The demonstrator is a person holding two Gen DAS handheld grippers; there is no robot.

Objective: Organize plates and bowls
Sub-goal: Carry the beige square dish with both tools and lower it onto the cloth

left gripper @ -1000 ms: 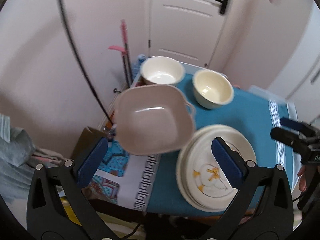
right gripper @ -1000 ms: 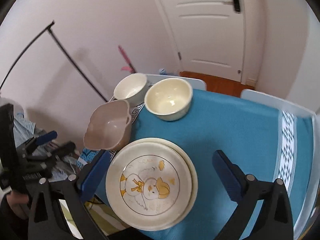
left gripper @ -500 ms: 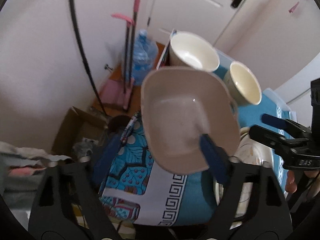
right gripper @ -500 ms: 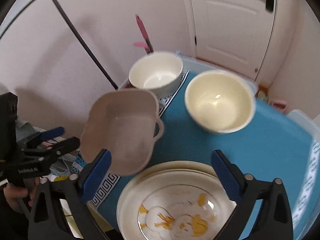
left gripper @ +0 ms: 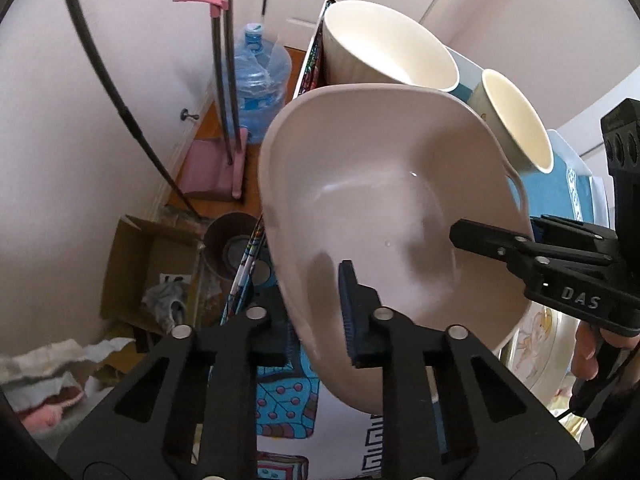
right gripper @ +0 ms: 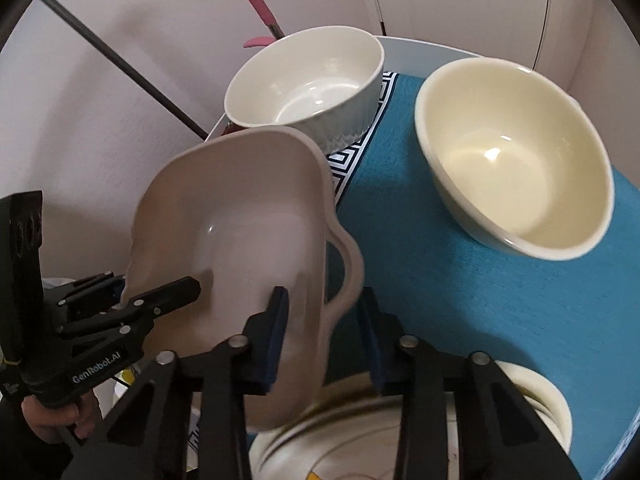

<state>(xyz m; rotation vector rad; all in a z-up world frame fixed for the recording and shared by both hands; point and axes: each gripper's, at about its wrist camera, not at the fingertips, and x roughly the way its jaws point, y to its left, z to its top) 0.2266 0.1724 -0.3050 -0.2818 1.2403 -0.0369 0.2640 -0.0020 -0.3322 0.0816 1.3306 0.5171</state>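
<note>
Bowl (left gripper: 384,184) by tongs (left gripper: 576,292) (apparently "DAS")

A home — panelled door (right gripper: 460,4), water jug (left gripper: 260,80), pink dustpan (left gripper: 208,168), tablecloth (right gripper: 460,280) — lived-in clutter

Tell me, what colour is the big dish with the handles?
The handled dish is a pale pinkish beige, plain with no pattern. It shows best in the right wrist view.

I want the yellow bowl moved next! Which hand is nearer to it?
Probably right. The right gripper, jaws closing on the handle side of the beige dish, is next to the yellow bowl. The left gripper, also closing on it, is at its far rim.
</note>
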